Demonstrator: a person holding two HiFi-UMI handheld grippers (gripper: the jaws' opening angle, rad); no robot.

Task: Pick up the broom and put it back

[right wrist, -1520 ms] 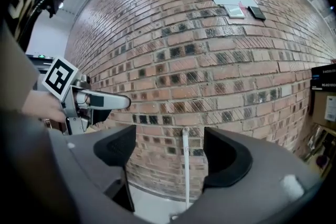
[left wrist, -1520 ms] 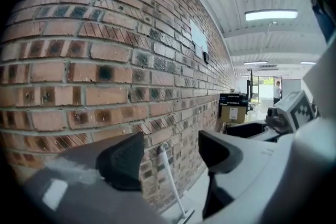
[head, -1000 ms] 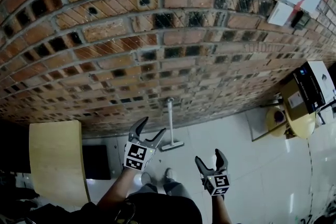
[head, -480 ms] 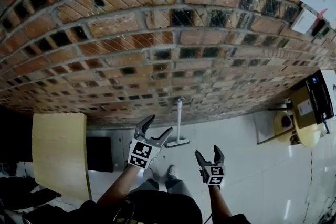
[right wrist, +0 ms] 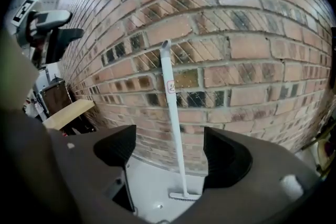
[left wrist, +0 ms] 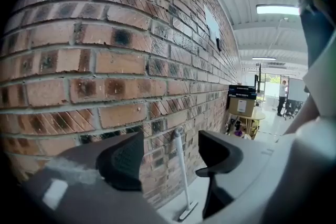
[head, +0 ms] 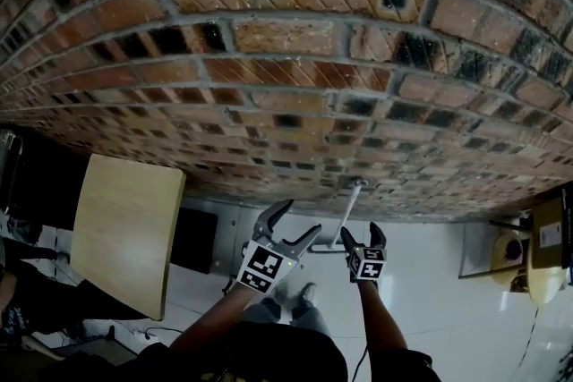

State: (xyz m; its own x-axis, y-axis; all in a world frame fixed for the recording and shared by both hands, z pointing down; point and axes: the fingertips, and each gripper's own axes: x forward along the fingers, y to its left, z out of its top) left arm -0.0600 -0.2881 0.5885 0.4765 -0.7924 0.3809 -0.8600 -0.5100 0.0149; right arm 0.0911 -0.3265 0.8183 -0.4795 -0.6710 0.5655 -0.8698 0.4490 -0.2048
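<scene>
A white broom (head: pixel 350 212) leans upright against the brick wall, its small head on the white floor. In the head view my left gripper (head: pixel 296 223) is open just left of the broom's foot, and my right gripper (head: pixel 361 233) is open right below the handle. In the right gripper view the broom (right wrist: pixel 174 128) stands between the jaws of the right gripper (right wrist: pixel 169 157) but farther off, untouched. The left gripper view shows the broom (left wrist: pixel 181 170) in the gap ahead of the left gripper (left wrist: pixel 168 161), also apart from it. Neither gripper holds anything.
A light wooden tabletop (head: pixel 125 226) stands at the left with a black box (head: pixel 195 239) beside it by the wall. A round yellow table (head: pixel 535 257) with a cardboard box is at the far right. My shoes (head: pixel 296 303) are on the glossy white floor.
Both grippers have moved closer to the wall and the broom, the right one by far the more, and it now sits at the broom's base. Both stay open and empty.
</scene>
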